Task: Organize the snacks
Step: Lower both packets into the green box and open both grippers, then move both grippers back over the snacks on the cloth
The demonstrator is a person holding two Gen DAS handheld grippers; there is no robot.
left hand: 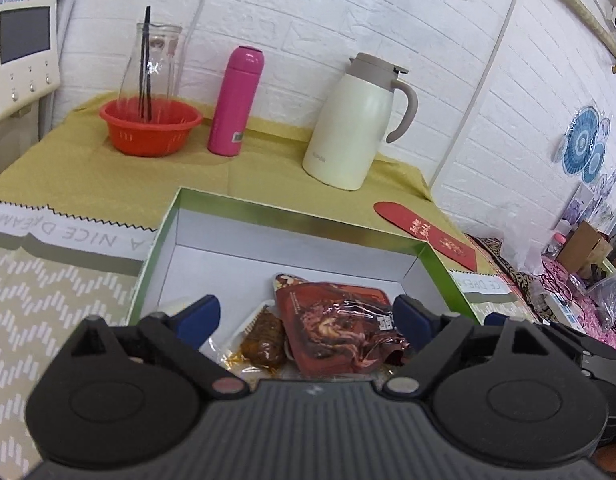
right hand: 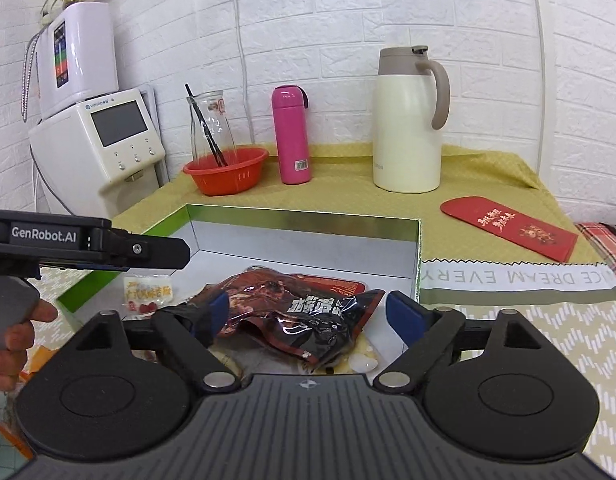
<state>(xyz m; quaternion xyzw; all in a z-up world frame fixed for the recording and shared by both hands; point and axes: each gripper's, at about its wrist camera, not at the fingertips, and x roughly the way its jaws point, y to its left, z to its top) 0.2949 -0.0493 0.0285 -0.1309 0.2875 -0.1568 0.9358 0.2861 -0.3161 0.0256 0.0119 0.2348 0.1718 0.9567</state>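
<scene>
So the open box [right hand: 308, 236] sits on the surface [right hand: 488, 172] nearest the cameras, with the snack packets inside it. The big foil packet [right hand: 291, 312] lies in the near part of the box, on top of other packets; a small packet [right hand: 147, 292] lies to its left on the box floor, and in the left wrist view a sausage packet [left hand: 263, 340] is touching the big one's left edge. Behind the box, along the wall, left to right: a bowl [right hand: 225, 172] with a glass jar [right hand: 211, 128] standing in it, a slim flask [right hand: 291, 136], then a jug [right hand: 408, 120]. An envelope [right hand: 508, 228] lies flat to the right of the box. A machine [right hand: 103, 148] stands off the left end of the surface.
</scene>
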